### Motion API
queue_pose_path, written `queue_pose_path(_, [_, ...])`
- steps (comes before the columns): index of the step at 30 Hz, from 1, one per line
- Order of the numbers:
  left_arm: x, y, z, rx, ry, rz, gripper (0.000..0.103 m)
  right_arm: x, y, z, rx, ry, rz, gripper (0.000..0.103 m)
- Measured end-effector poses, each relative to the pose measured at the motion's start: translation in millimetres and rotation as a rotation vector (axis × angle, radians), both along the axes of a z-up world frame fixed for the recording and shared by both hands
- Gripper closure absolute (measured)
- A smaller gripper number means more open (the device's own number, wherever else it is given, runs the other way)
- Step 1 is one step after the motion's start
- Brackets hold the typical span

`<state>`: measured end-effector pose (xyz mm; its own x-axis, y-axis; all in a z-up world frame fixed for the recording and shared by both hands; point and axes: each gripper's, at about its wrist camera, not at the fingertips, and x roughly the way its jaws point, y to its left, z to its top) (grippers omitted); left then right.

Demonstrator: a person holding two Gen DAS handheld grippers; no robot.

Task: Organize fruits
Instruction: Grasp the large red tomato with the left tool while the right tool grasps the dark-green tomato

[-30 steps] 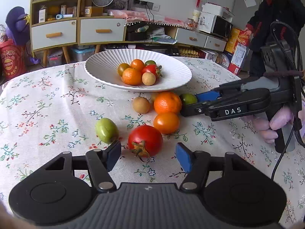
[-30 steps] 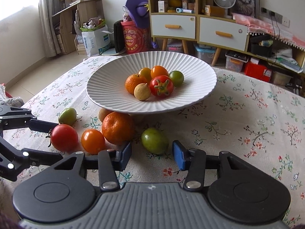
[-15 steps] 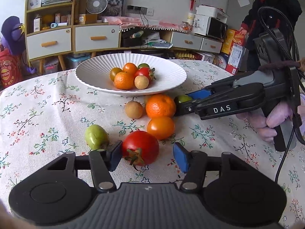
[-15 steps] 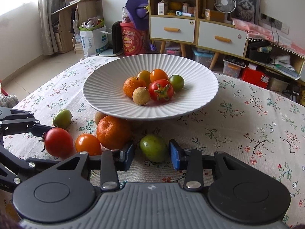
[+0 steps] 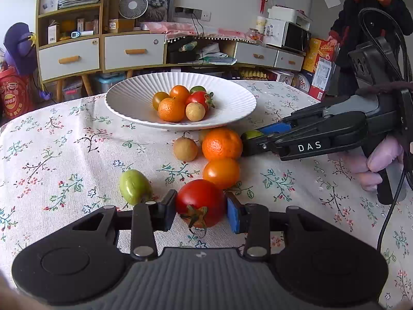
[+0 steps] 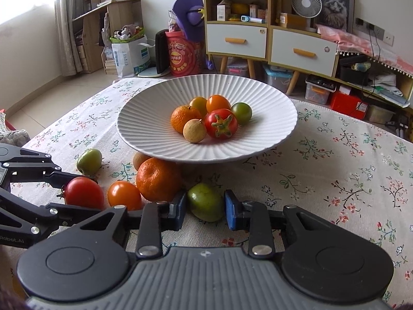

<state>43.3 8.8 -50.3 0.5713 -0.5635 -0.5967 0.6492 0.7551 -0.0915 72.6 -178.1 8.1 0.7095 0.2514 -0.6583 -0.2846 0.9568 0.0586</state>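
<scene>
White ribbed plate (image 6: pixel 144 118), far centre, held six fruits. Near it on the floral tablecloth (image 5: pixel 64 155): left gripper (image 5: pixel 201 210) had just closed onto a red tomato (image 5: pixel 200 201); right gripper (image 6: pixel 205 208) had just closed onto a green fruit (image 6: pixel 205 201).

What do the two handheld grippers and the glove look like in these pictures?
Both the left gripper and the right gripper are black, with ribbed grey bodies and blue pads on the fingers. The right one carries white letters "DAS" and a black cable. The hand that grips it wears a pale pink fuzzy glove.
</scene>
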Motion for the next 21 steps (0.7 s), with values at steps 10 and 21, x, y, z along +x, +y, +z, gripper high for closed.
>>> queue_pose_path(10, [0.3, -3.9, 3.0, 0.030, 0.011, -0.008, 0.063, -5.3, 0.4, 6.1, 0.006, 0.001, 0.013, 0.075])
queue_pose_path(21, [0.9, 0.9, 23.6, 0.034, -0.015, 0.026, 0.063, -15.6, -0.6, 25.0, 0.026, -0.031, 0.032, 0.075])
